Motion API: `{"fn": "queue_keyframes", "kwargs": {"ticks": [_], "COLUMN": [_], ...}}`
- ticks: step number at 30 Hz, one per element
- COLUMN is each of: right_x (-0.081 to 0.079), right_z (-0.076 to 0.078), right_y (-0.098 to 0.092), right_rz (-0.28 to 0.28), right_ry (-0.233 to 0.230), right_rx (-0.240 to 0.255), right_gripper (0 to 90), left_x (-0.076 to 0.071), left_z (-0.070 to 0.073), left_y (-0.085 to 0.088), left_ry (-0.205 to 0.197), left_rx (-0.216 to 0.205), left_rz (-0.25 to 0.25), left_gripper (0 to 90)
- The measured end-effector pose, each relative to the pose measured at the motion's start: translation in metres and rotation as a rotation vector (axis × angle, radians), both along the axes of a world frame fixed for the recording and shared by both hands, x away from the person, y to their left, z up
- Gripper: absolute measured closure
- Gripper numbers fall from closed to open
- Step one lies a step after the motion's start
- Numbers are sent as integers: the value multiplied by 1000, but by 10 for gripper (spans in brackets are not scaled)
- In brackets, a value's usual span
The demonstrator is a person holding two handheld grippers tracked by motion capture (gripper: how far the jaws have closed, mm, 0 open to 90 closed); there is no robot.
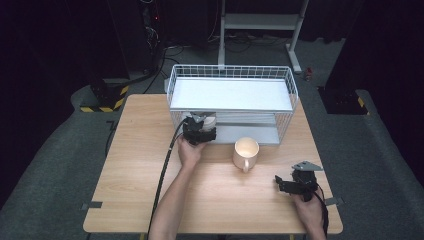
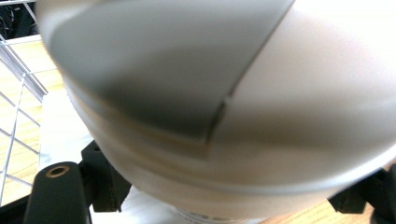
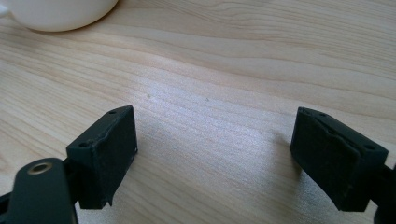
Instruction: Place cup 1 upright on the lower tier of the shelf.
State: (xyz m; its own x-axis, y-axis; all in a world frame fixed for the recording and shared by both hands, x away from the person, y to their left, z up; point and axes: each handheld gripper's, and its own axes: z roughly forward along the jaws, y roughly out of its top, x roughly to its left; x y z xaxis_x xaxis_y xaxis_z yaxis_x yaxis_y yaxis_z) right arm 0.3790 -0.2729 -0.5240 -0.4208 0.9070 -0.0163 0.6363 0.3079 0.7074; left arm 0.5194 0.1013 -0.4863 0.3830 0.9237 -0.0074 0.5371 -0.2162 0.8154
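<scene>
A dark room, a pale wooden surface (image 1: pixel 150 165) at centre frame, with a white wire basket (image 1: pixel 232 80) at its far edge.

The left tongs (image 1: pixel 204 121), just left of centre, are clamped on a white cup (image 1: pixel 210 120) held at the basket's open front; in the left gripper view the cup (image 2: pixel 224 102) looms blurred and very close. The right tongs (image 1: pixel 280 184), lower right, rest low over the bare wood, spread wide with nothing between them. A cream mug (image 1: pixel 246 151) stands between the two, just in front of the basket.
</scene>
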Motion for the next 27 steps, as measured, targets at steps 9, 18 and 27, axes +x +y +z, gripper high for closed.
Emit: {"fn": "queue_keyframes", "kwargs": {"ticks": [9,18,27], "right_x": [0,0,0], "right_z": [0,0,0], "right_y": [0,0,0], "right_rz": [0,0,0], "right_ry": [0,0,0], "right_rx": [0,0,0], "right_gripper": [147,147,147], "left_x": [9,13,13], "left_z": [2,2,5], "left_y": [-2,-3,-6], "left_ry": [24,22,35], "left_rx": [17,23,36], "left_rz": [14,24,39], "left_gripper": [193,193,179]}}
